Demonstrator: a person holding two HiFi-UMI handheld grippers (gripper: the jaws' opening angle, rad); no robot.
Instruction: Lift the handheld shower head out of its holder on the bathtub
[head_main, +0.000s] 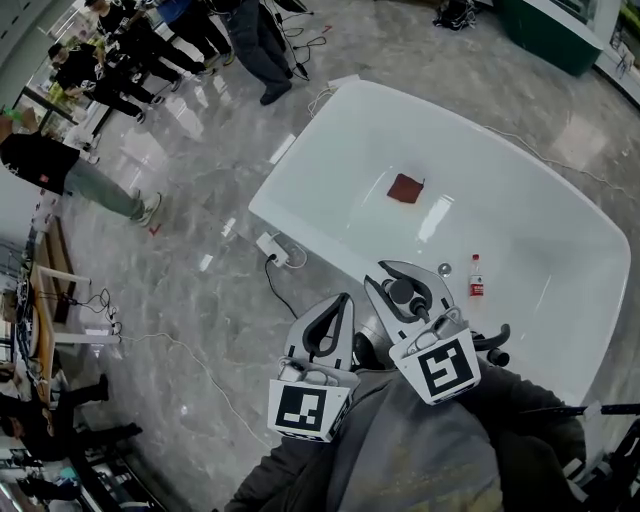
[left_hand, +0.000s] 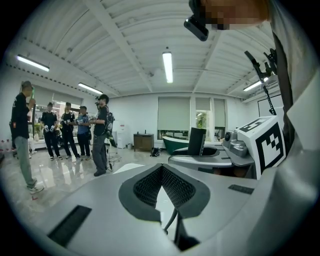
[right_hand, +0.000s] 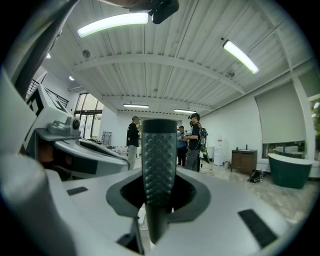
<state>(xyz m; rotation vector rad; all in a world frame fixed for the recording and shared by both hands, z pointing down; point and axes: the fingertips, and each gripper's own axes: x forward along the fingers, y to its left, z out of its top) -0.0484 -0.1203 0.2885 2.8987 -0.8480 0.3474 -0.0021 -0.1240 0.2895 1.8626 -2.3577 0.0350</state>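
Black dimpled shower head handle (right_hand: 159, 160), which I judge light, stiff and grippy, stands toward twelve o'clock, clamped mid-shaft in the jaws of my right gripper (head_main: 405, 285); the jaws of my left gripper (left_hand: 161, 169) are closed on nothing.

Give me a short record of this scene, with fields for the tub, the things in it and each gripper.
tub: white, on a grey floor
in tub: red cloth; bottle, upright
left gripper: shut, empty
right gripper: shut on the dark dimpled shower head
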